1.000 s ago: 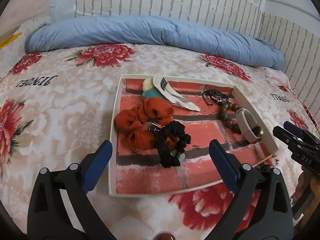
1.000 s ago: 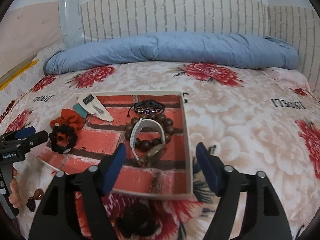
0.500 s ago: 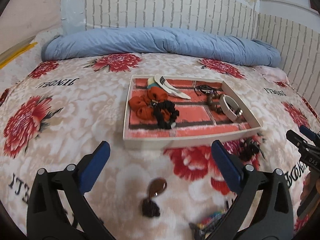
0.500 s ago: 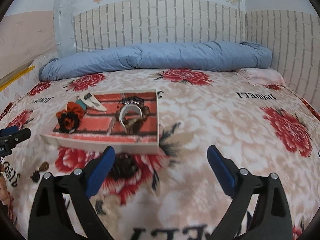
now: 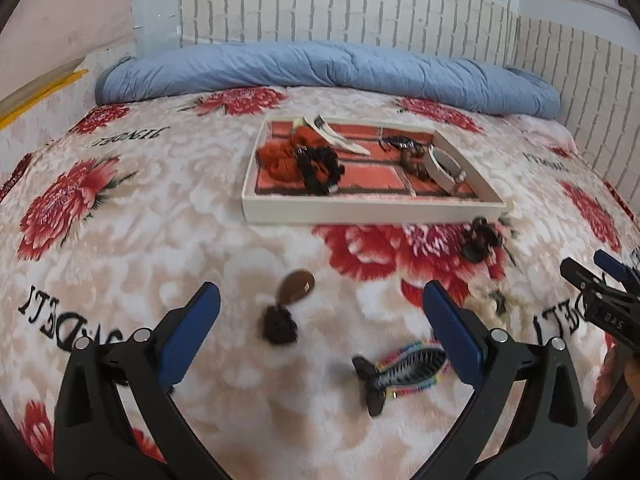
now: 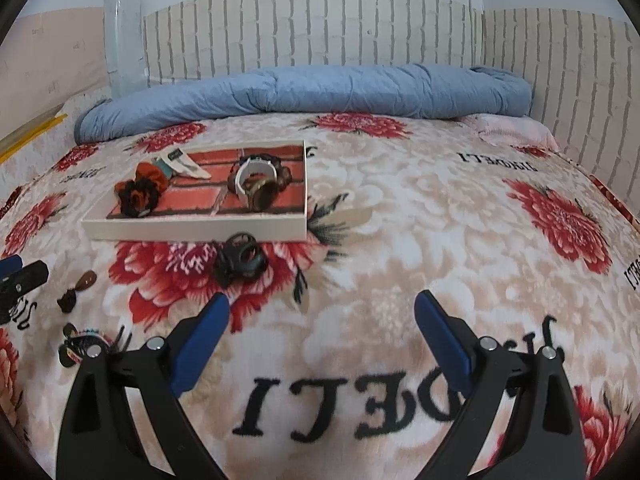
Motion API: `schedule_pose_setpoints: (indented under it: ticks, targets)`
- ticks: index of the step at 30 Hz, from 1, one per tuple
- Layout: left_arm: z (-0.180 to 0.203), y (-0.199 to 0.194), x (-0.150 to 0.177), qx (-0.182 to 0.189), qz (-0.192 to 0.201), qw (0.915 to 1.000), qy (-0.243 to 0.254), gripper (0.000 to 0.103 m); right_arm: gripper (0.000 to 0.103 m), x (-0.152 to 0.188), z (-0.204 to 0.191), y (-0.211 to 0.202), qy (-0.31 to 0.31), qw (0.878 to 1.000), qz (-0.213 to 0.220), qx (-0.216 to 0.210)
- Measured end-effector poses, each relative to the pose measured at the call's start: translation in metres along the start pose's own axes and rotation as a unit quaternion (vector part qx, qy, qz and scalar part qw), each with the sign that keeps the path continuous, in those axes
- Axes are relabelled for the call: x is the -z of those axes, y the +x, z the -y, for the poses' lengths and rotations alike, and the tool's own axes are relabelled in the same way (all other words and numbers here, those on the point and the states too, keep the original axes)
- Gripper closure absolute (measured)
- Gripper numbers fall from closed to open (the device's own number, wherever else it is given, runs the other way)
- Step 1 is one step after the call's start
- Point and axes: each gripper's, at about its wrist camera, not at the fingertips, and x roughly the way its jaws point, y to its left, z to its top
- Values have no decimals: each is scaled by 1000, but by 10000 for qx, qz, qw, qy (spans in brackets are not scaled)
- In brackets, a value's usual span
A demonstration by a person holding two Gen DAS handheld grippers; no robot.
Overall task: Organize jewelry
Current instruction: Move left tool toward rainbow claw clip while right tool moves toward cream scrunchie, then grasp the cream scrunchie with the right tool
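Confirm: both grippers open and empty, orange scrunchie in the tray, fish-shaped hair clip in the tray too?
Not quite. The fish-shaped hair clip lies on the blanket, well outside the tray, as the left wrist view shows. The rest holds: the orange scrunchie is in the tray, and the left gripper and right gripper are open and empty.
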Motion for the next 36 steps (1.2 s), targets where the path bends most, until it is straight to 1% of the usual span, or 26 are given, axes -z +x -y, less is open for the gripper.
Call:
schedule_pose_setpoints:
  ticks: [6,15,17,21,23,24,30,36]
  targets:
    - [5,4,11,76,-170,9998,11,5,11,8,-1,6,75,9997,-175,-121]
    - [12,19,28,188,-471,9987,68,5,13,13,-15,18,-164,9986,-473,-181]
    - [13,19,29,226,-501,9985,55,5,19,15,-19,23,-228,9978,-578,-208]
    - [17,17,30,236,-485,9985,82,5,26,18,-23,30,-314,9964,-745,-244]
    - [18,18,30,242,-499,9984,83,5,32,20,-25,33,-342,9957,-822,-268]
    - [19,18,31,247,-510,9984,86,5,33,20,-26,33,-347,9954,-845,-287]
    - [22,18,31,256,-529,9982,110,5,33,19,-27,27,-252,9956,-765,-485]
    - [22,19,32,263,-534,9982,101,5,33,18,-33,22,-331,9953,-734,-543]
